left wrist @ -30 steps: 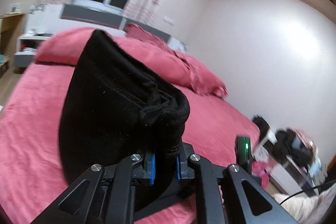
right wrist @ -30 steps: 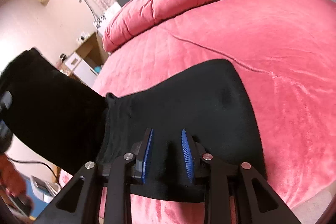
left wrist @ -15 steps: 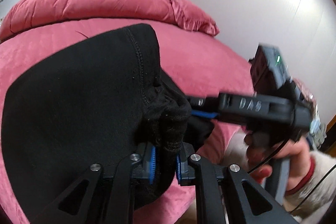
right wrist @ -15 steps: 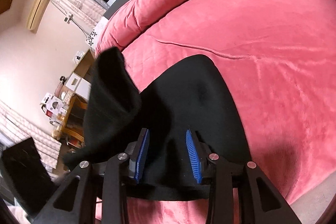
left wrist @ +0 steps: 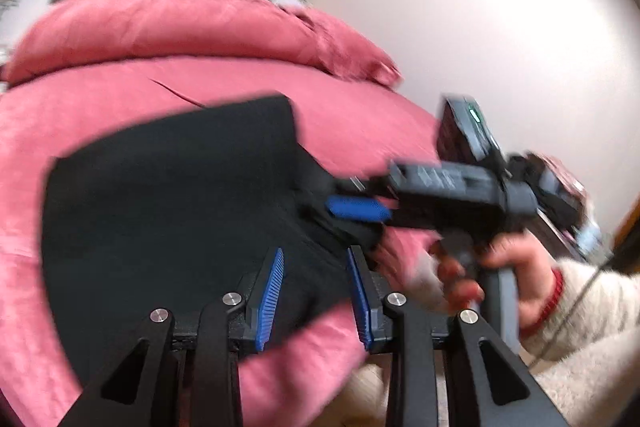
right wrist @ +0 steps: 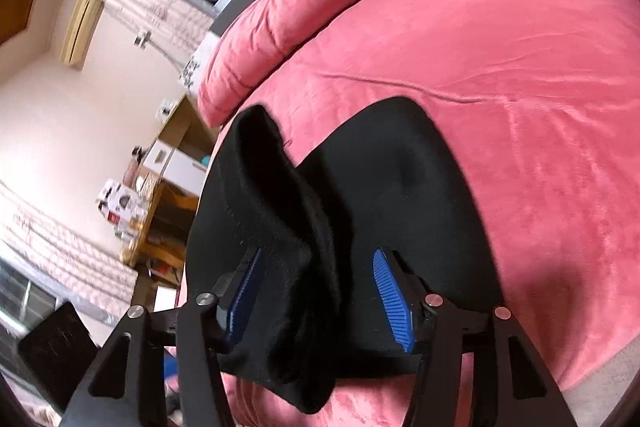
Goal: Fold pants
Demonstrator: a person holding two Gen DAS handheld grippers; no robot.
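Left wrist view alone shows the right hand gripping the right tool. One pair of black pants lies on the red bed. Both tools' jaws are opening, pads off the cloth; the left tool straddles the pants' edge, a raised fold between the right's.

Motion blur is smearing the whole left wrist view, softening the pants edges and the lettering on the right gripper. That gripper's far pad is hiding behind its body. In the right wrist view, a raised fold is covering part of the left pad, and shelf clutter is staying too small to identify.
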